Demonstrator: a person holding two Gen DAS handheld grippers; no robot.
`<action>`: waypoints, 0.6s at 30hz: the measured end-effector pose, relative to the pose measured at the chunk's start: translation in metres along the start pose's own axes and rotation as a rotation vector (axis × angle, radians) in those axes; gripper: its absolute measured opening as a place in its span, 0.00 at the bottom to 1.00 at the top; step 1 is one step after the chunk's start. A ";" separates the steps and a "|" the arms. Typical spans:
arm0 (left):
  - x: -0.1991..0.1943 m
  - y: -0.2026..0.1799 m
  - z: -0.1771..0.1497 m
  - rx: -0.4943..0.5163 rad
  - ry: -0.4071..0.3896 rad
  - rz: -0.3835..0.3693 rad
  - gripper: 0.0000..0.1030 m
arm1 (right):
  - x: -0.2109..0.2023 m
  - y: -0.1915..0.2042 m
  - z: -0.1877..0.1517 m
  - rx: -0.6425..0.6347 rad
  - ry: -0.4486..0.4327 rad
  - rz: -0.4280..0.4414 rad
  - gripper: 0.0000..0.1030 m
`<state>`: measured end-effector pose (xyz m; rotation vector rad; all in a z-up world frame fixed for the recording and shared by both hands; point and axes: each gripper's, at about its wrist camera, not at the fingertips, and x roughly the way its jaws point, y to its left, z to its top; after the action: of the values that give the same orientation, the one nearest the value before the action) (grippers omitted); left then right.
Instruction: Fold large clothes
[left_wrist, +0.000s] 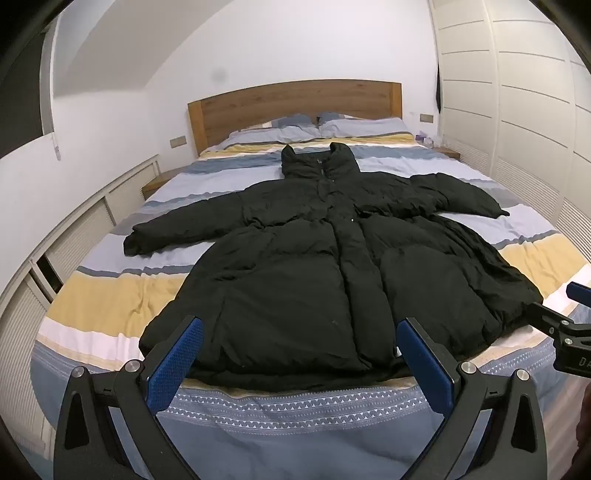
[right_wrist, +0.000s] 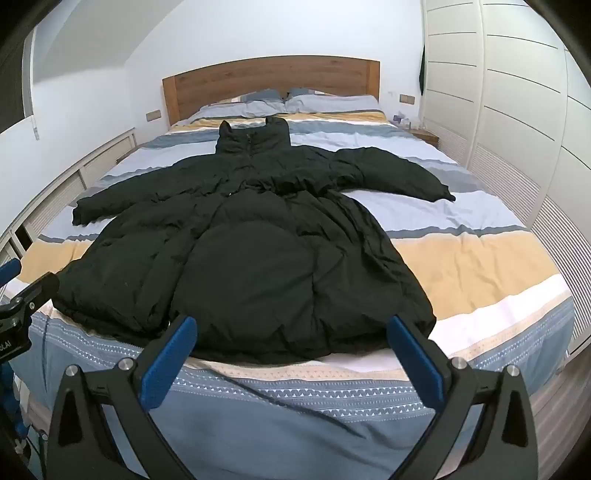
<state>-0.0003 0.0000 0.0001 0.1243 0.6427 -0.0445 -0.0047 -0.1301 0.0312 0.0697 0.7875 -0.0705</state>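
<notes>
Cabinets (left_wrist: 74, 236) with slatted white doors run along the left wall, low beside the bed (left_wrist: 110, 302). Next comes the striped cover of that bed, in bands of blue, yellow and white, with two pillows (left_wrist: 314, 125) at the far end against a wooden headboard (left_wrist: 295, 103).

A black puffer coat (left_wrist: 314, 280) lies flat on the cover, front side up, collar toward the pillows and hem at the near edge of the mattress. Its left sleeve (left_wrist: 184, 225) stretches out toward the cabinets, and its right sleeve (left_wrist: 458, 195) reaches toward the tall white wardrobe (left_wrist: 517, 110) on the right wall. A small wooden bedside table (right_wrist: 424, 136) sits between the bed and the wardrobe, far back.

The left gripper (left_wrist: 300, 343) hovers at the near edge of the bed, in front of the left half of the hem. Its jaws stand wide apart, with blue pads (left_wrist: 177, 365) on the insides, and nothing sits between them. They do not touch the coat.

The right gripper (right_wrist: 291, 341) hovers likewise before the right half of the hem, jaws wide apart and holding nothing. In the left wrist view it shows at the far right edge, beside the coat's right hem corner; whether it touches the cloth there I cannot tell. The two grippers are side by side, a little apart, both pointing toward the headboard.
</notes>
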 end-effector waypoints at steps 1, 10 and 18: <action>0.000 0.000 0.000 -0.001 -0.001 0.000 0.99 | 0.000 0.000 0.000 0.000 0.000 0.000 1.00; -0.001 -0.003 -0.010 0.000 0.005 -0.003 0.99 | 0.001 0.001 0.000 -0.003 0.000 -0.004 1.00; 0.005 -0.003 -0.007 -0.002 0.012 -0.010 0.99 | 0.001 -0.001 -0.003 -0.006 0.000 -0.007 1.00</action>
<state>-0.0002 -0.0017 -0.0088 0.1192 0.6552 -0.0532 -0.0061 -0.1308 0.0288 0.0616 0.7877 -0.0752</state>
